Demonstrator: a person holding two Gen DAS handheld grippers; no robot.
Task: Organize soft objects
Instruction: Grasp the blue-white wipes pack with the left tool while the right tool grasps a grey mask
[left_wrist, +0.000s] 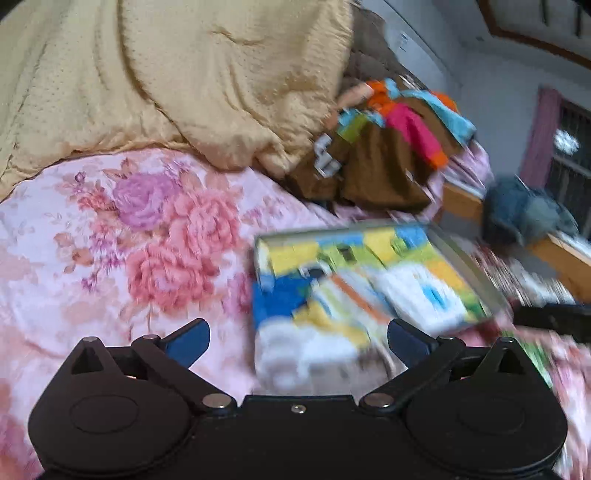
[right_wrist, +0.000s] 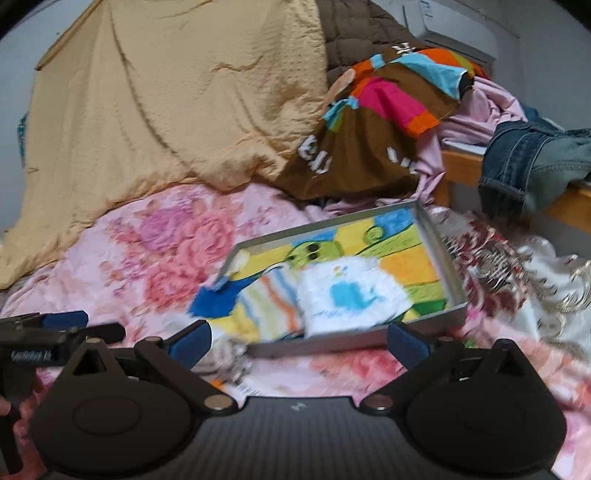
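Plainly, both tools stand wide apart with nothing between their blue pads. The left hand-held gripper (left_wrist: 299, 341) hangs over the bed (left_wrist: 92, 258), just near of a grey tray (left_wrist: 476, 273); its right pad overlaps the near edge of the cloths in the picture, though blur hides whether it touches them. The right hand-held gripper (right_wrist: 299, 343) is likewise spread, empty, with the tray's (right_wrist: 436, 321) near wall showing between its pads. In the right wrist view the left tool shows at the left edge, a spring on its body, beside a fingertip of the person.

The tray lies on the floral sheet, right of the bed's middle. Inside it is a yellow, green and blue towel (right_wrist: 391, 240) spread flat. On that, a white cloth (right_wrist: 351, 299) with a blue print sits at the near right, and a striped cloth (right_wrist: 269, 302) lies just left of it, touching it. The striped cloth and a blue piece (right_wrist: 218, 301) hang out over the tray's near left corner onto the sheet.

Far behind, a tan quilt (left_wrist: 166, 74) is heaped across the left and middle of the bed. To its right lies a brown garment (right_wrist: 362, 147) with pink, orange and turquoise stripes and white lettering, resting partly on the quilt's edge and on pink fabric (right_wrist: 487, 107). Further right, jeans (right_wrist: 532, 158) drape over a wooden rail (right_wrist: 458, 166). A red and white patterned cloth (right_wrist: 517, 273) lies right of the tray.
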